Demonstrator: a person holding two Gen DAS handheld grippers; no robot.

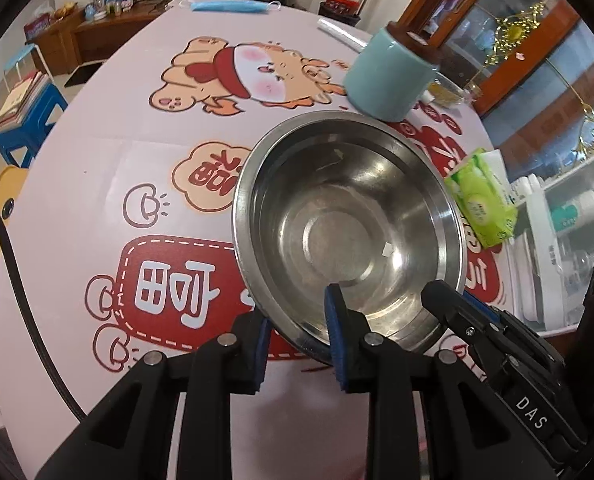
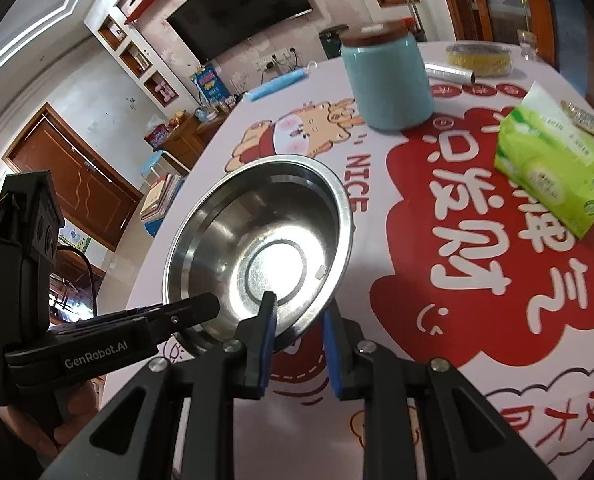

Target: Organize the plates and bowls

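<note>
A stainless steel bowl (image 1: 349, 232) is held tilted above the round table; it also shows in the right wrist view (image 2: 261, 248). My left gripper (image 1: 297, 340) straddles its near rim, one blue pad inside and one outside, shut on the rim. My right gripper (image 2: 299, 336) grips the rim on the other side the same way. The right gripper shows in the left wrist view (image 1: 469, 320), and the left gripper shows in the right wrist view (image 2: 169, 316). No plates are in view.
A teal jar with a brown lid (image 1: 393, 76) stands behind the bowl. A green tissue pack (image 1: 481, 200) lies to the right. A blue face mask (image 1: 233, 5) lies at the far table edge. A plastic roll (image 2: 449, 73) and a yellow round box (image 2: 479, 56) lie beyond the jar.
</note>
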